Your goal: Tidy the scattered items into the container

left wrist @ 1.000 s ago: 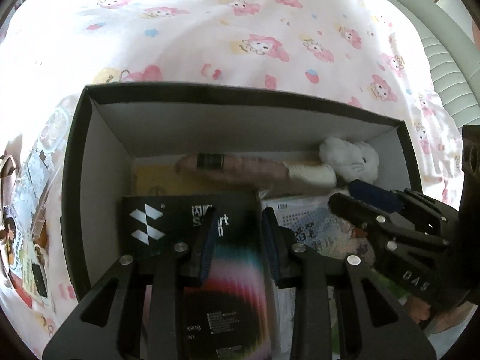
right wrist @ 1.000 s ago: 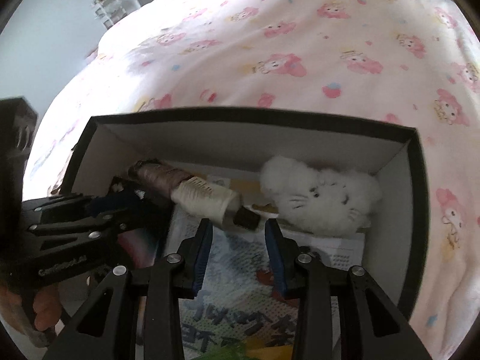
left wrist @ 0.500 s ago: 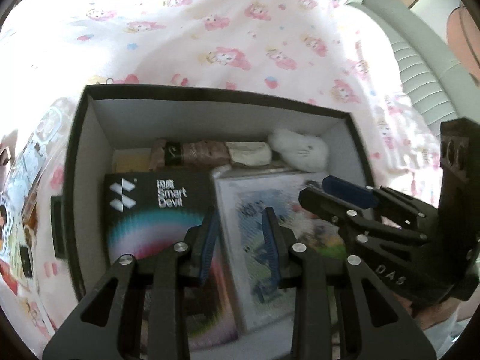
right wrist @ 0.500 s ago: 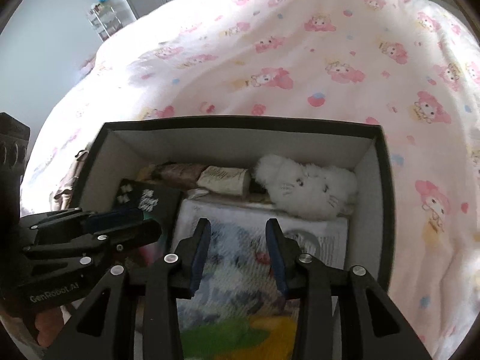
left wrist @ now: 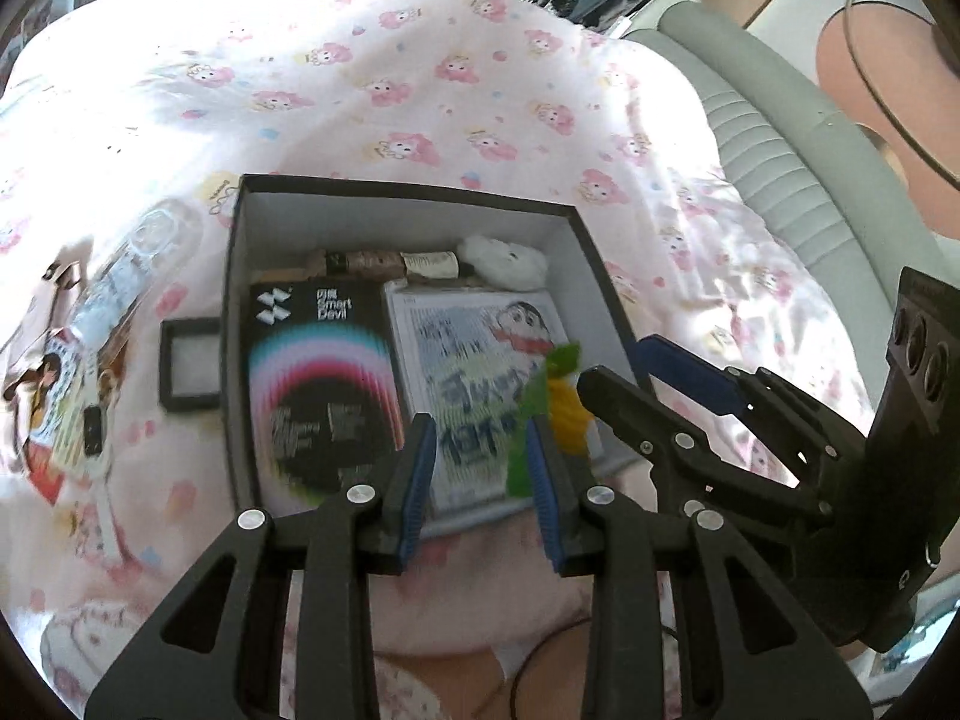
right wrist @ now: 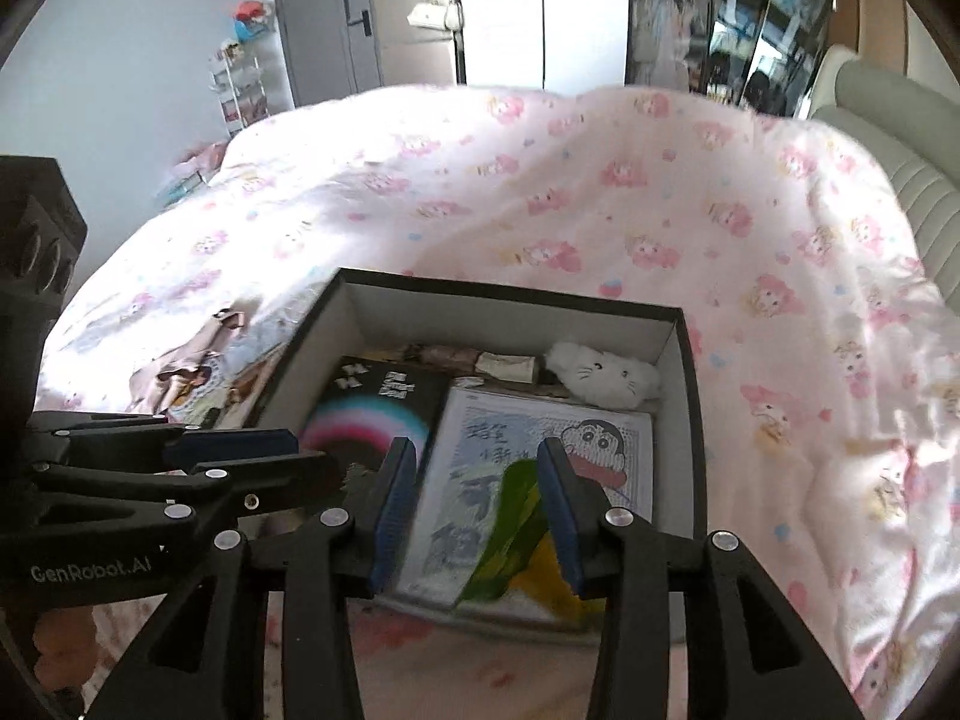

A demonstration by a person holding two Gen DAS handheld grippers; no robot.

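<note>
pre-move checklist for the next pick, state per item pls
1. Left gripper empty, open: ok.
2. Right gripper empty, open: ok.
3. Both grippers above the box rim: ok.
4. Smart Devil package, cartoon booklet, white plush inside the box: ok.
5. Everything tidied: not ok; small black frame and cartoon packets lie on the bedspread.
6. Path to the frame unobstructed: cannot tell.

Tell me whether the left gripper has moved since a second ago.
Yes. The left gripper has pulled back and up from the box, which now looks smaller with its near edge visible.
</note>
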